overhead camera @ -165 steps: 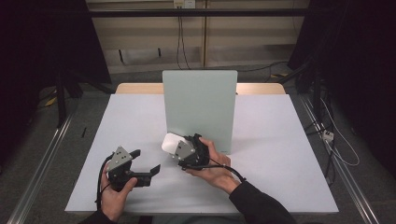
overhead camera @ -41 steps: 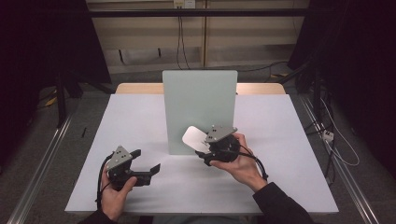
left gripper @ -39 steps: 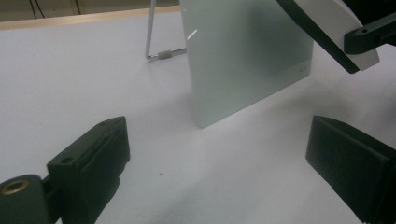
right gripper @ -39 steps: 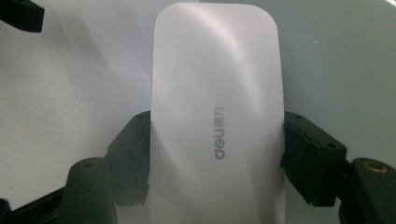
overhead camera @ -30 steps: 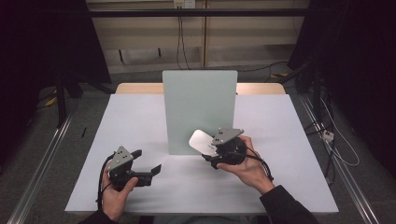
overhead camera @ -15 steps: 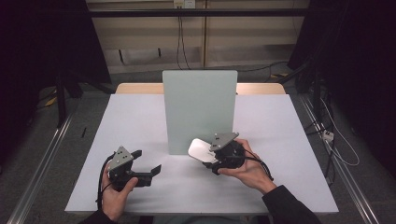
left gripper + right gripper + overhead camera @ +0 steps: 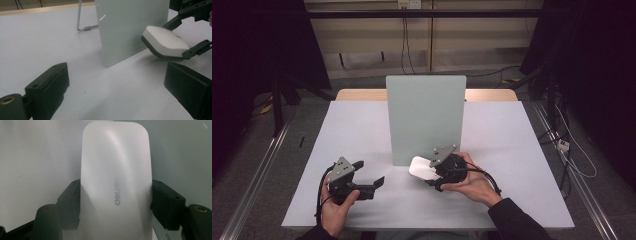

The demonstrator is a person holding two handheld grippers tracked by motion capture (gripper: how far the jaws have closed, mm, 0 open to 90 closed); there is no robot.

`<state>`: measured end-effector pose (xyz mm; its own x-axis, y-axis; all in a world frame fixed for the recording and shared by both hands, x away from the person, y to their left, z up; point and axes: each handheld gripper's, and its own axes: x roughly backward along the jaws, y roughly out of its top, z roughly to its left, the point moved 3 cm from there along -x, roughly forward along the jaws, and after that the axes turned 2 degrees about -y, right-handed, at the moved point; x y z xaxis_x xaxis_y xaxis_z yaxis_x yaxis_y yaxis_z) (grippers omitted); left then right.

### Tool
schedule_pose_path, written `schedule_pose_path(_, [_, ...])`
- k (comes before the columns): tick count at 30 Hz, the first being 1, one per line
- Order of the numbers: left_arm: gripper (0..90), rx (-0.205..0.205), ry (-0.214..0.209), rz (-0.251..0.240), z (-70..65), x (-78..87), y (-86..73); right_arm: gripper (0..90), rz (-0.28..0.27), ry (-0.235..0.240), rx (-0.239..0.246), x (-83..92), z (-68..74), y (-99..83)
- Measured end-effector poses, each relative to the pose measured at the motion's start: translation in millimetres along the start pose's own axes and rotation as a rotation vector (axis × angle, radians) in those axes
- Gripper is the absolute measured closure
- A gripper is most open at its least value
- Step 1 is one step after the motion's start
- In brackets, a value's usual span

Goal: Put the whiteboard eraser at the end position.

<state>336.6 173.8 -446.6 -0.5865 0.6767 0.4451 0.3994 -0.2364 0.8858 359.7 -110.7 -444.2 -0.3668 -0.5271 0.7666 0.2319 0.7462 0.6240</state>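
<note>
A flat white device (image 7: 422, 167) with rounded corners, a dark underside and a grey "deli" logo is held tilted just above the table, in front of the panel's lower right. My right gripper (image 7: 431, 174) is shut on it, and its black pads (image 7: 165, 201) press both long sides of the white device (image 7: 116, 170). My left gripper (image 7: 371, 172) rests low at the table's front left, open, with nothing between its jaws. In the left gripper view my left gripper (image 7: 117, 95) points toward the white device (image 7: 165, 41).
A pale green panel (image 7: 425, 117) stands upright at mid table on a thin metal stand (image 7: 83, 27). The white tabletop (image 7: 512, 140) is bare on both sides of it. Cables (image 7: 489, 177) trail from the grippers toward the front edge.
My right gripper has sunk toward the table with the white device, drifting slightly left. The left gripper has stayed where it was.
</note>
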Motion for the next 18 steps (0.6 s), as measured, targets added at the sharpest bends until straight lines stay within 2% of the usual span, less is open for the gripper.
schedule_pose_path(18, [5.8,0.000,0.001,0.001,0.0,0.1,-0.1,31.4,0.034,0.013,0.017,-15.9,2.4,0.3])
